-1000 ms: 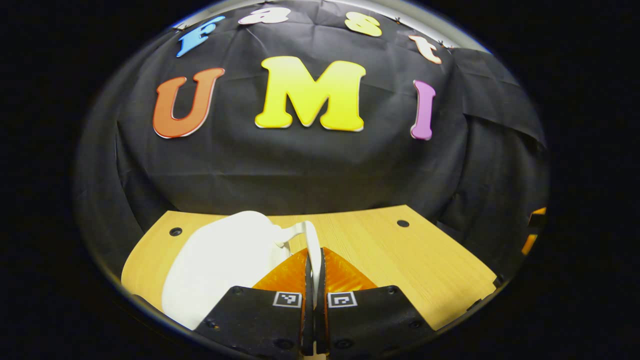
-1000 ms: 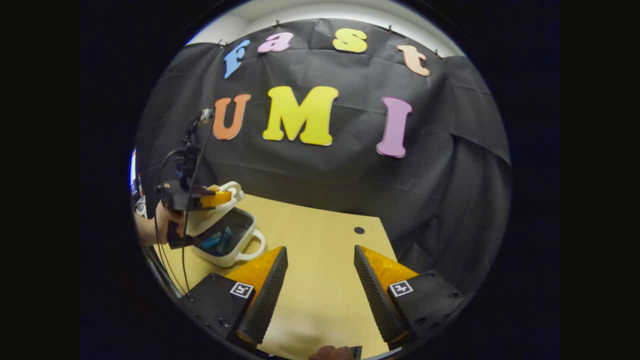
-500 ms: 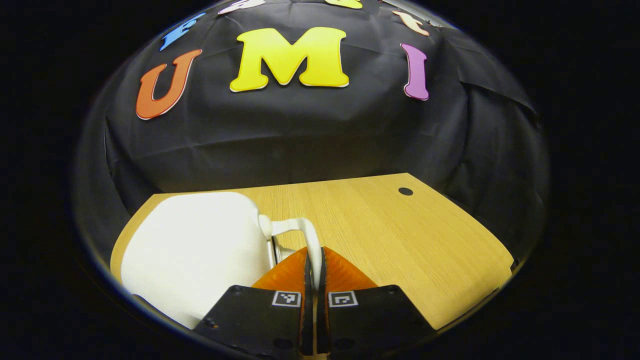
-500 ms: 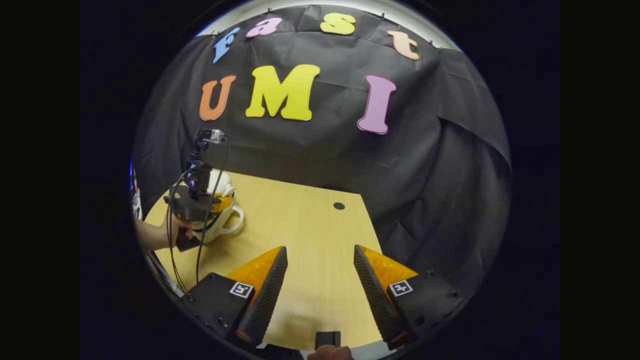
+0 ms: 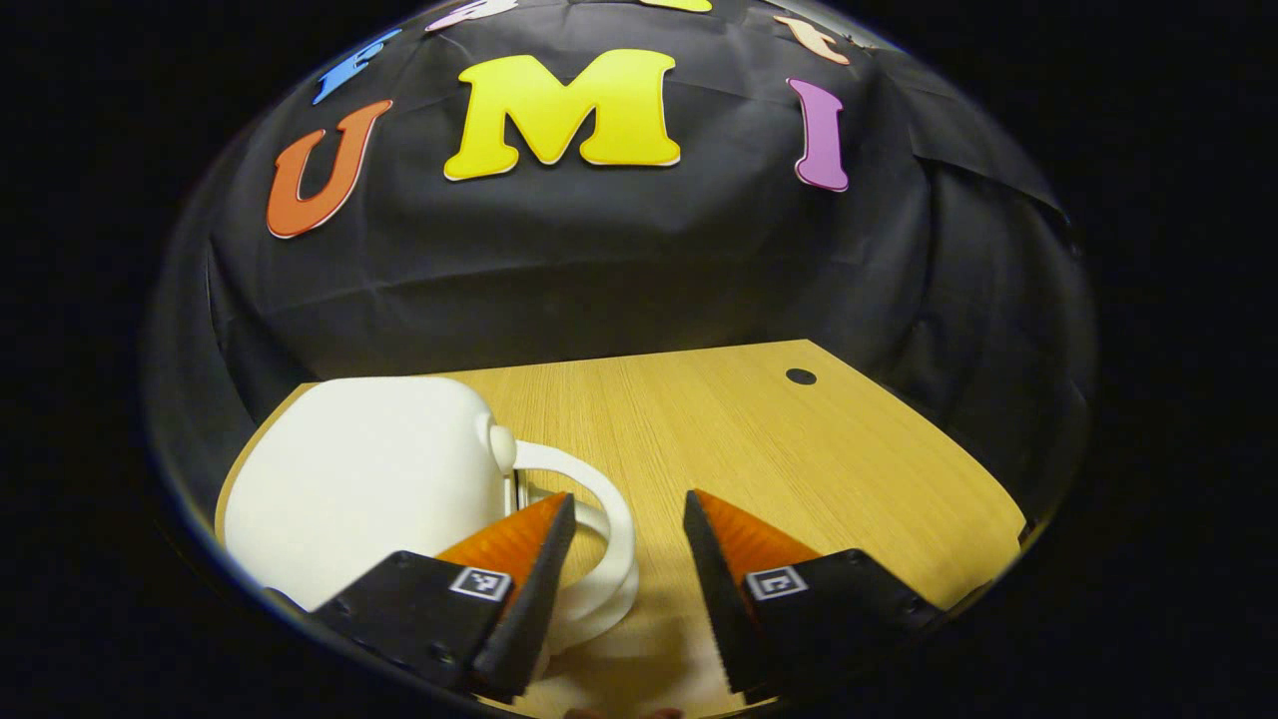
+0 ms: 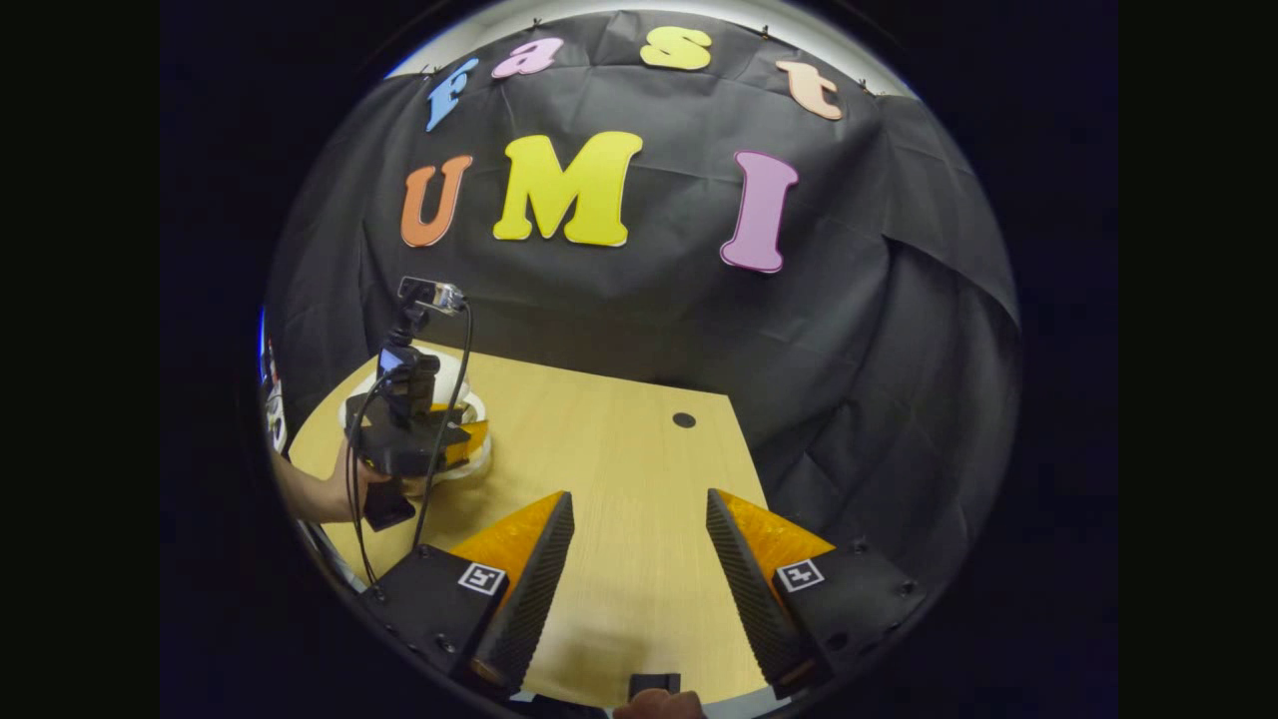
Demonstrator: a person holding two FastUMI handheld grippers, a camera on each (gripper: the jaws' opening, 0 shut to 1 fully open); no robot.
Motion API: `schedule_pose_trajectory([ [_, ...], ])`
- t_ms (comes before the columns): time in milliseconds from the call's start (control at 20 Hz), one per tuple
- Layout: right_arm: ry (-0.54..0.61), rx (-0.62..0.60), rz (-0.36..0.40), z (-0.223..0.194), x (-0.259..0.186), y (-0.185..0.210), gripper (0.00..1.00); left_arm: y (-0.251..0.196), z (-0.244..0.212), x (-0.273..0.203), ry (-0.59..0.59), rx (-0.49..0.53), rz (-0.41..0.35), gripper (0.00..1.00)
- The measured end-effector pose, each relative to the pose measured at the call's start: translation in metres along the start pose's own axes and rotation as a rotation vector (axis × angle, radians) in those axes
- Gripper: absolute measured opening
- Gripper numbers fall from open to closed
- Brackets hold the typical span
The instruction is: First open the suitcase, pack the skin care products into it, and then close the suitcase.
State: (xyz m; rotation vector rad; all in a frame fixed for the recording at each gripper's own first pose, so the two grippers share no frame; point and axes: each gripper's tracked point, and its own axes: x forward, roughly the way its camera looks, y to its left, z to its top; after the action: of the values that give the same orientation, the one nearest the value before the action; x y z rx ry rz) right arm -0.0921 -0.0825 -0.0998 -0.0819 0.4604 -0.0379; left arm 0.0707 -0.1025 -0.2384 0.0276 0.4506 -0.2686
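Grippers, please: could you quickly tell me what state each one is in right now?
Left gripper: open, holding nothing, beside the white suitcase handle.
Right gripper: open, empty, over the table.

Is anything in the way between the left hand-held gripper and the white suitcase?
No. The left hand-held gripper is open right at the suitcase, its handle lying partly between the fingers with only bare table around.

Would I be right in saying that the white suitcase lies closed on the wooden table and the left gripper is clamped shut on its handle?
Not quite: the left gripper is open, its fingers apart with the handle between them, as the left gripper view shows. The white suitcase does lie closed on the wooden table.
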Motion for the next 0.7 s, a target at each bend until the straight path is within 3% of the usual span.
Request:
schedule_pose_trajectory([
  [100,-0.019,0.016,0.006,0.006,0.007,0.003,0.79,0.001,0.019,-0.011,-0.044,-0.015,0.022,1.0],
  [400,-0.144,0.051,0.024,0.048,0.025,0.012,0.78,0.012,0.107,-0.059,-0.216,-0.008,0.088,1.0],
  [700,-0.415,0.064,0.019,0.159,0.031,0.03,0.8,0.032,0.207,-0.136,-0.435,-0.065,0.138,1.0],
])
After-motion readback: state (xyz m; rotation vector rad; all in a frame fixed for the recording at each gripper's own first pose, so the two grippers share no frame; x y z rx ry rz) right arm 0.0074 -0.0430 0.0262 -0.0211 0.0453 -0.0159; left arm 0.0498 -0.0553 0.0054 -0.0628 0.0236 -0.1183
